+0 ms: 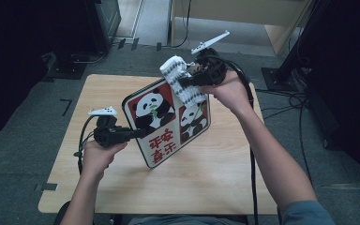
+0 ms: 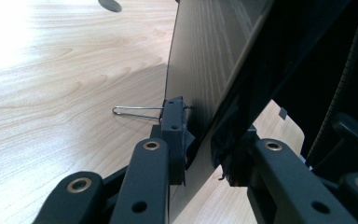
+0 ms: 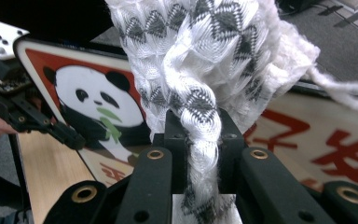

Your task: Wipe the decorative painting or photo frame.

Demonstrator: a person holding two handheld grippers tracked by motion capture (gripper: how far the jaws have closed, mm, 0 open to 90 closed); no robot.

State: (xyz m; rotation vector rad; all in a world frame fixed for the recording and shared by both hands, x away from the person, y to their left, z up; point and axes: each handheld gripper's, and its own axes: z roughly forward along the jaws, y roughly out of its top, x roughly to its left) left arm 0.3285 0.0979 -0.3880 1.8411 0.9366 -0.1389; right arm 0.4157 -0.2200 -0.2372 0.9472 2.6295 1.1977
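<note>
Soft white cloth (image 1: 182, 78) hangs squeezed tight in the right gripper (image 1: 187, 80) fingers, against the top of the panda board (image 1: 168, 123). The left gripper (image 1: 138, 133) fingers pinch the board's edge, holding it tilted above the surface (image 1: 215, 164). The board looks stiff, light and maybe slippery, so grab its edge.

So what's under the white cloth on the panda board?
The cloth, pinched in the right gripper, drapes over the panda board's top right corner. Below it a small panda and red characters show. The corner it covers is hidden.
</note>
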